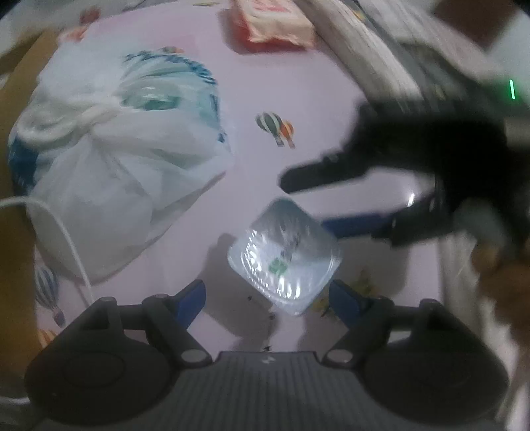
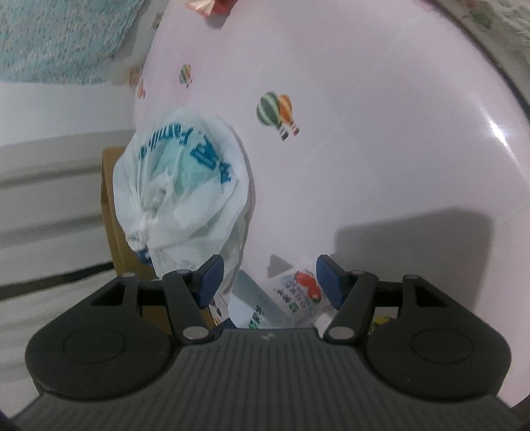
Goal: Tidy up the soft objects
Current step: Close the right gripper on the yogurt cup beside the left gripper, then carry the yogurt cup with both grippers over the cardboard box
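Observation:
A small white tissue pack [image 1: 284,254] in shiny plastic lies on the pink table, just ahead of my open left gripper [image 1: 269,295], between its blue fingertips. My right gripper [image 1: 308,204] shows in the left wrist view above the pack, open, one finger on each side of the pack's far corner. In the right wrist view the same pack [image 2: 285,296] sits low between the open right gripper's fingertips [image 2: 270,278]. A knotted white plastic bag [image 1: 109,159] with blue print lies to the left; it also shows in the right wrist view [image 2: 179,195].
A red and white tissue packet [image 1: 271,25] lies at the table's far edge. A white cable [image 1: 66,238] runs by the bag. A brown cardboard box [image 2: 116,215] stands beside the table. Striped cloth [image 1: 364,56] lies far right. The table [image 2: 381,132] has balloon prints.

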Motion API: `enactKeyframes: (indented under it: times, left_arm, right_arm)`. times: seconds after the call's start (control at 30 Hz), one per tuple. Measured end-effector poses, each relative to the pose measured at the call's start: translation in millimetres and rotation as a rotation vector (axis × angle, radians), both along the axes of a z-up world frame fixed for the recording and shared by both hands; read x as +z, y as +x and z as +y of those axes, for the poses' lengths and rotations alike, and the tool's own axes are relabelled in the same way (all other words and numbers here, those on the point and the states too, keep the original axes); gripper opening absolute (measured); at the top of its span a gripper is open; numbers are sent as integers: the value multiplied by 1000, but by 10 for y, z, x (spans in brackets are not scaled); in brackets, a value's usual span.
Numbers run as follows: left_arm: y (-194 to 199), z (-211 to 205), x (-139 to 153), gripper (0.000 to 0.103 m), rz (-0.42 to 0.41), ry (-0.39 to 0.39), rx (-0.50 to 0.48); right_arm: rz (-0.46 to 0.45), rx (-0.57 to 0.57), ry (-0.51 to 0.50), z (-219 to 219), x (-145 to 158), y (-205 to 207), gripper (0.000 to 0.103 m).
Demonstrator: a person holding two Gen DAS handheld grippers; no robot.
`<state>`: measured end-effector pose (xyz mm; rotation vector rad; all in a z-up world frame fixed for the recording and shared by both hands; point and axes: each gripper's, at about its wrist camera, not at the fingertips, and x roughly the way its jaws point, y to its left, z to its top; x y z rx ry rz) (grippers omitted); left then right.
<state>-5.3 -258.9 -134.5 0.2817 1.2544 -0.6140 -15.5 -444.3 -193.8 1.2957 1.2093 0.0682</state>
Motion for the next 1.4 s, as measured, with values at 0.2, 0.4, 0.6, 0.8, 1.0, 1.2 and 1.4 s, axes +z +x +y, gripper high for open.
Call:
enactKeyframes:
  times: [0.2,0.4,0.6,0.8,1.0,1.2,1.4]
  left_arm:
    - [-141,-120,-153,79,-113,119,-61]
    - [-110,-185,-224,72,-129,111,-47]
    - [-96,-169,-229,63,-120,70,-32]
    - [-100,-149,-237,57,-106,49,-28]
    - [-98,-166,-241,54,-98,63,-37]
    - [-36,-121,-191,53,-81,56,-21]
    - [-29,-144,-141,53,-89,71,-32]
  right_arm:
    - [-1,64,-1,103,-9,79,63]
    - [-7,134,-28,241,-2,177,63]
    - [-5,165,-53,280,-31,205,63]
    - [-27,170,-41,256,-60,205,60]
    - [-61,165,-25,226,-9,205,44]
    - [-58,154,-11,230,6,203,37]
    - [-64,148,4,259,42,202,36]
